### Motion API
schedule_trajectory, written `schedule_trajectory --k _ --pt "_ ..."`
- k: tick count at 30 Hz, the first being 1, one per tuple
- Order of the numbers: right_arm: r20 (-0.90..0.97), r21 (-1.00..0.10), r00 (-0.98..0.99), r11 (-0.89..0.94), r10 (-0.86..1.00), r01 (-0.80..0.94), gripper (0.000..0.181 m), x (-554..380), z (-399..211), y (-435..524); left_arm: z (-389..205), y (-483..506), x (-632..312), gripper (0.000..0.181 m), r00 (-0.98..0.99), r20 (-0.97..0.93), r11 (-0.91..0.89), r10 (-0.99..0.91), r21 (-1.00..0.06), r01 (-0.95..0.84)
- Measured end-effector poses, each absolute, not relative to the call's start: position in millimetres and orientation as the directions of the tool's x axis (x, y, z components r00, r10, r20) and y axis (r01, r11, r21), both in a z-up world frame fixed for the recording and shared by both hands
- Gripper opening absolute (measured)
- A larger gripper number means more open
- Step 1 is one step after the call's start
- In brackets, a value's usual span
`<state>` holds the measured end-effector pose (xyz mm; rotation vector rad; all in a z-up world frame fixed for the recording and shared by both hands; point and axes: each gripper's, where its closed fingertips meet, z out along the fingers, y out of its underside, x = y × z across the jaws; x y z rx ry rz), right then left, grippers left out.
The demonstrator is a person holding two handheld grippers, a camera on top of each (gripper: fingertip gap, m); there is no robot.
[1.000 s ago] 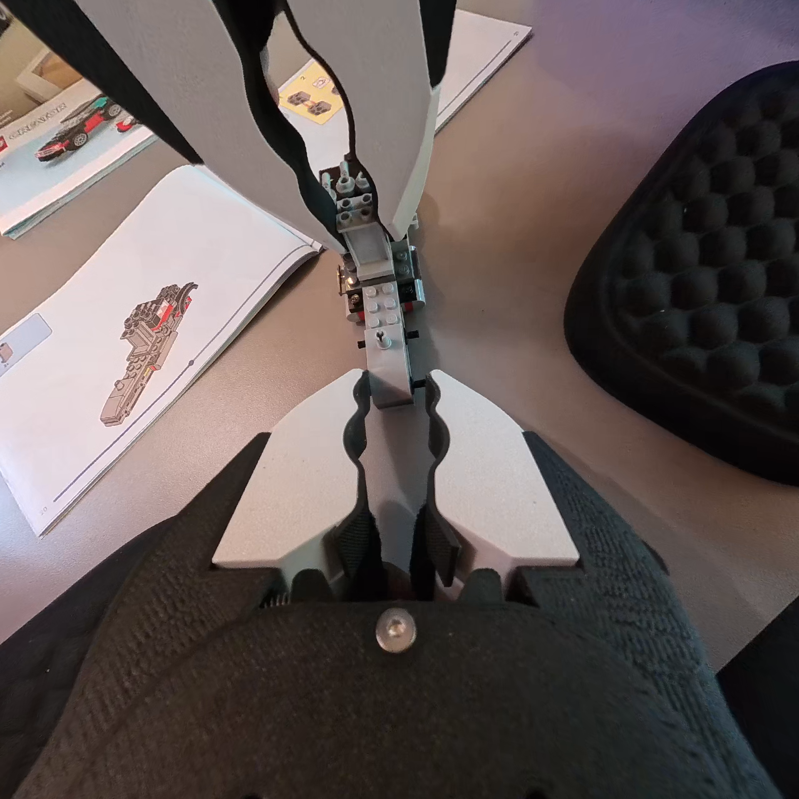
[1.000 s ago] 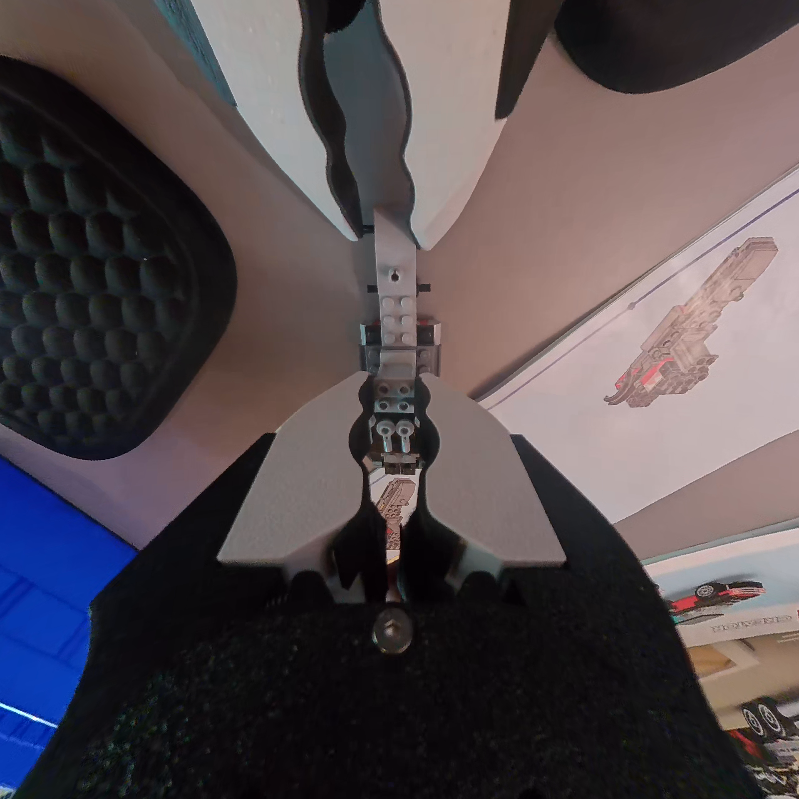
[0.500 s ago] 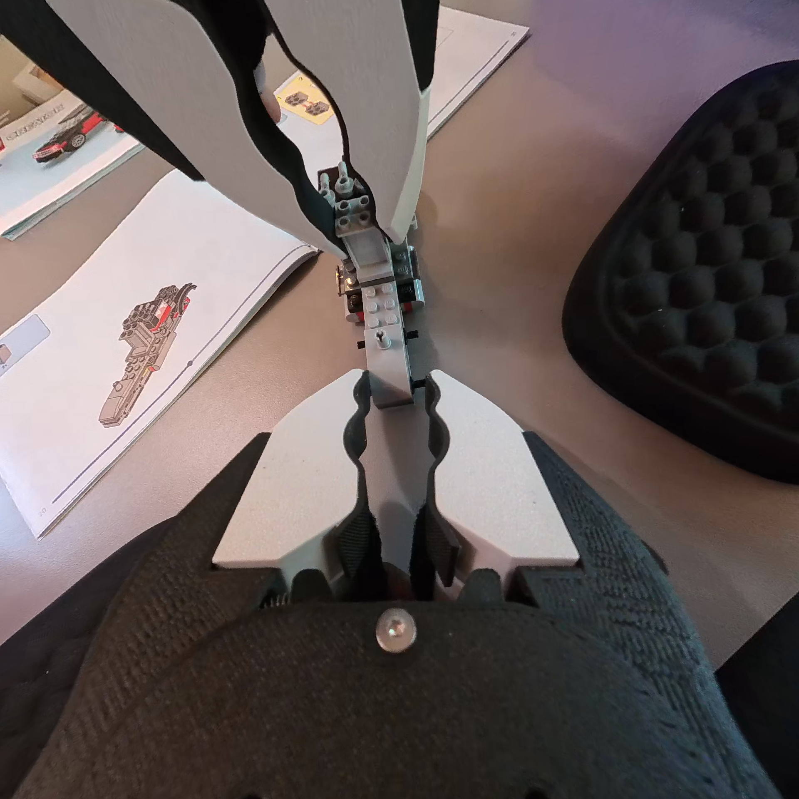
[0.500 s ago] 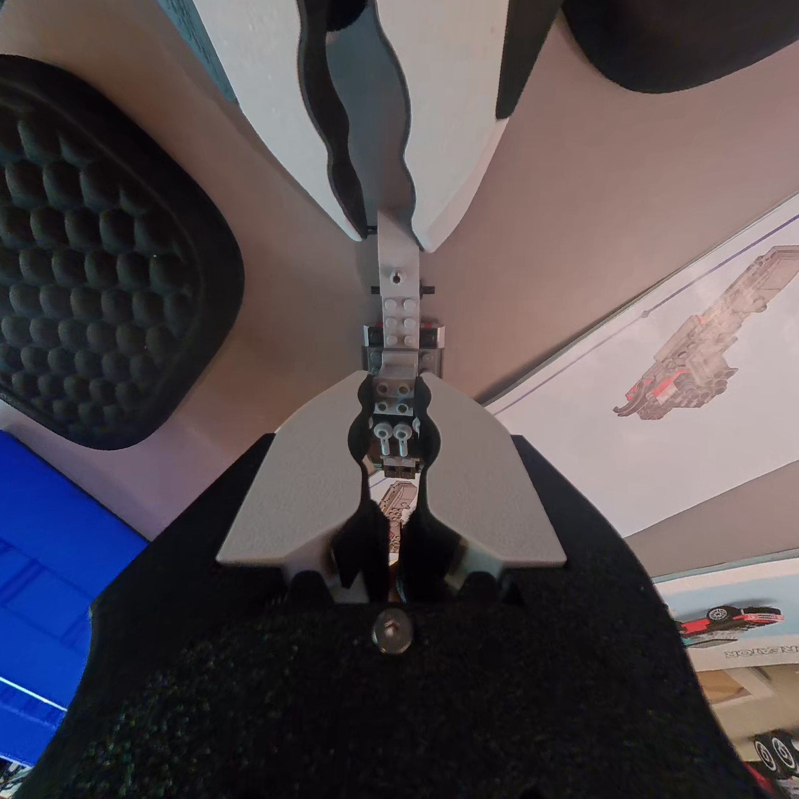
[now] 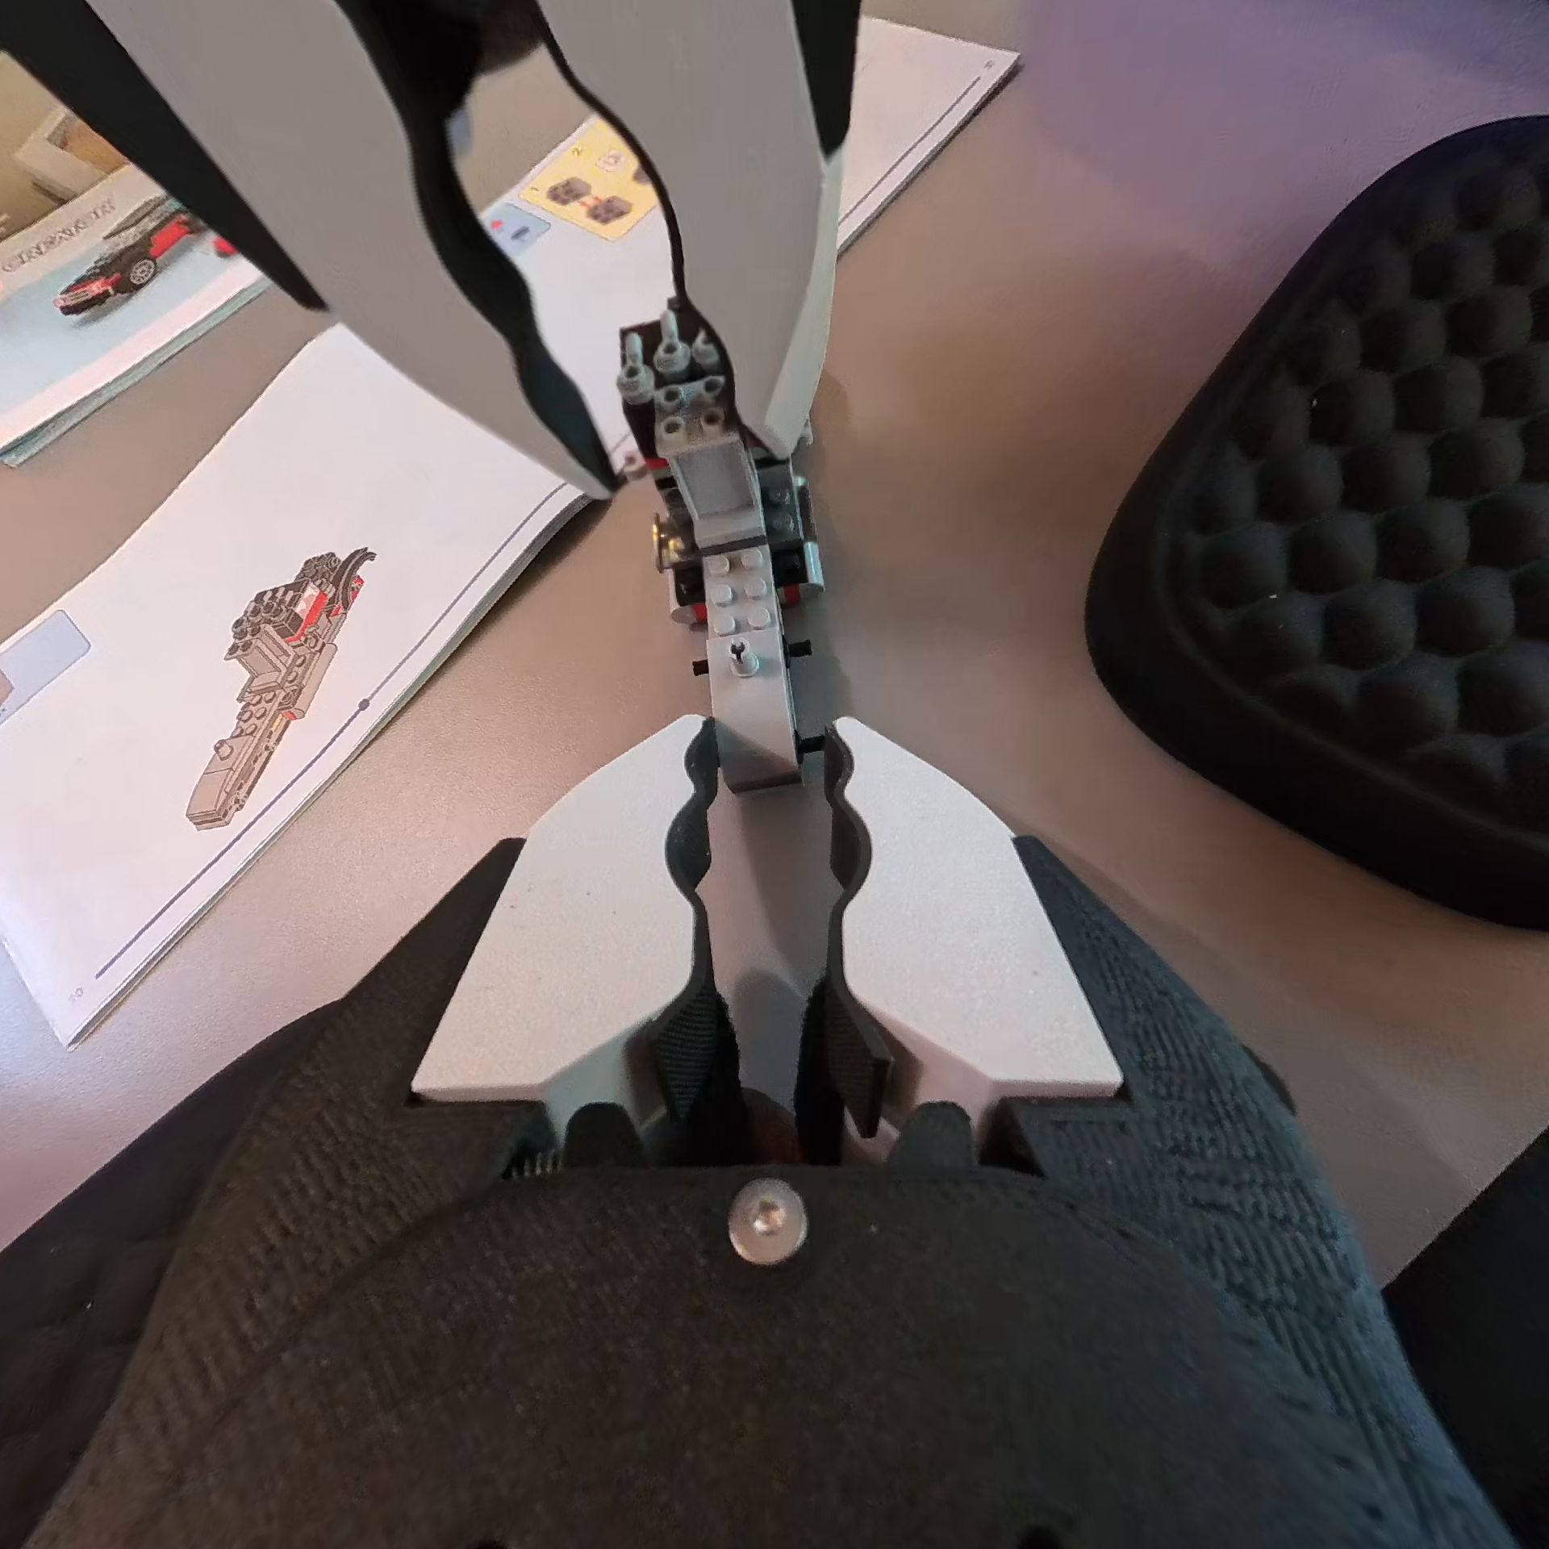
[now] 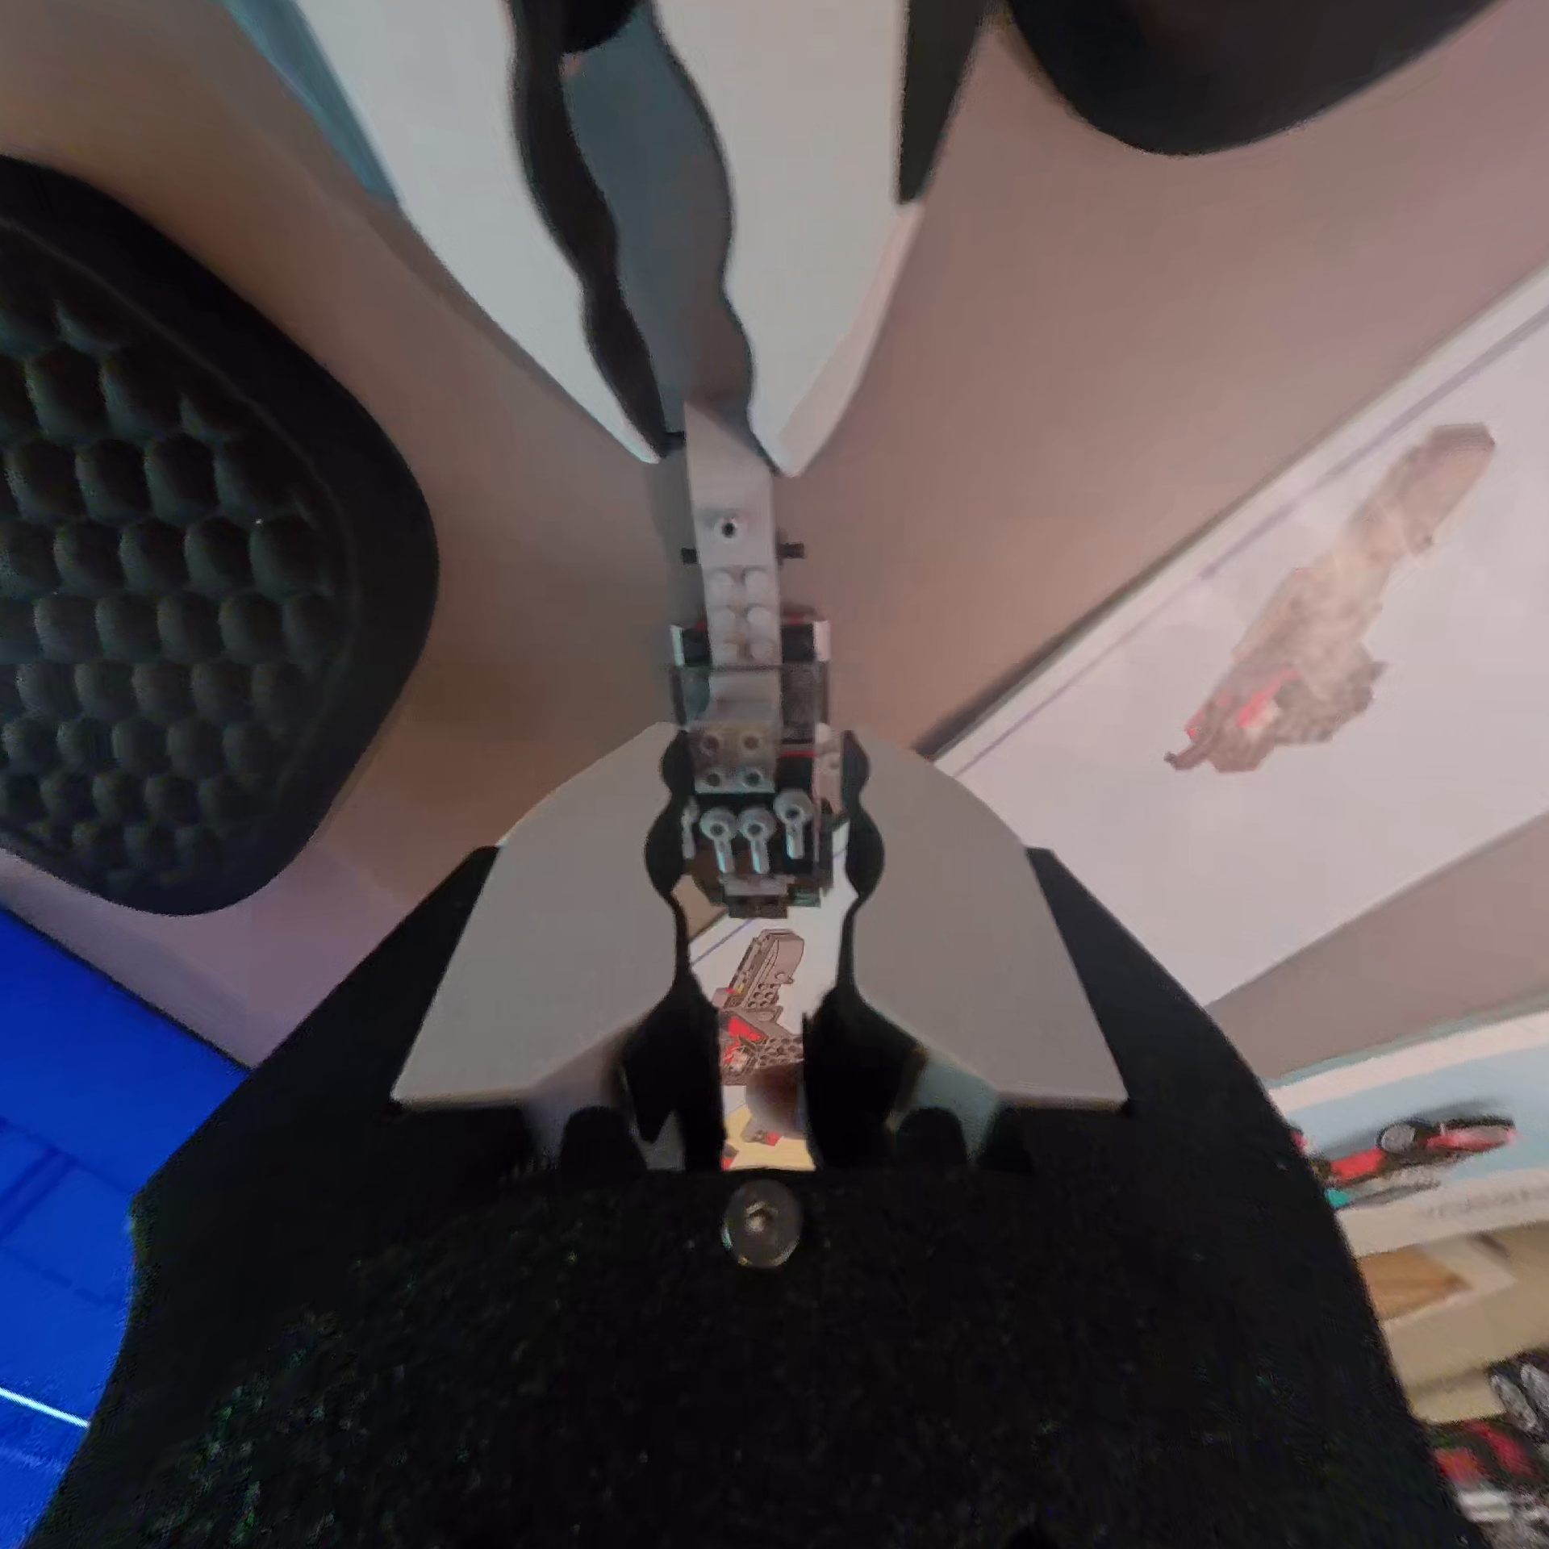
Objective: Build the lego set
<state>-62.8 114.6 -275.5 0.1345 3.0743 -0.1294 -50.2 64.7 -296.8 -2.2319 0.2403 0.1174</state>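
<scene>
Lego model (image 5: 738, 578), a long grey, black and red build, lies between the two opposed tongs above the tabletop (image 5: 964, 469). Left tongs (image 5: 767, 742) are clamped on its smooth grey sloped end, the tips pressing both sides. Right tongs (image 6: 758, 805) stand apart around the opposite, studded end: in the left wrist view one of their fingers (image 5: 788, 251) touches the model's side while the other finger (image 5: 436, 268) stands clear of it, with a gap showing between. Three small grey pegs (image 6: 754, 830) stick up at that end. An open booklet (image 5: 277, 637) with a printed picture of the build lies on the tabletop just beside the model. A second booklet (image 5: 92, 251) showing a red and black car lies farther off. A black dimpled pad (image 5: 1358, 520) rests on the tabletop on the other side of the model. The right wrist view is somewhat blurred.
</scene>
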Motion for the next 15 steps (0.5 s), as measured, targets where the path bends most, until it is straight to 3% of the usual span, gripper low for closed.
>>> schedule_trajectory --k 2,6,10,15 --pt "-0.056 -0.126 -0.991 0.984 0.123 0.129 0.039 -64 -270 115 -297 64 -50 0.024 0.975 -0.176 -0.606 -0.138 -0.764 -0.224" --pt "0.002 -0.212 -0.993 0.971 0.116 0.112 0.027 -62 -256 109 -297 64 -50 0.024 0.973 -0.183 -0.606 -0.138 -0.762 -0.229" --pt "0.031 -0.204 -0.996 0.976 0.080 0.072 0.014 -57 -258 109 -296 64 -50 0.025 0.973 -0.187 -0.605 -0.137 -0.761 -0.232" --pt "0.041 -0.211 -0.996 0.975 0.085 0.074 0.012 -57 -258 109 -296 64 -51 0.025 0.971 -0.195 -0.605 -0.137 -0.760 -0.238"
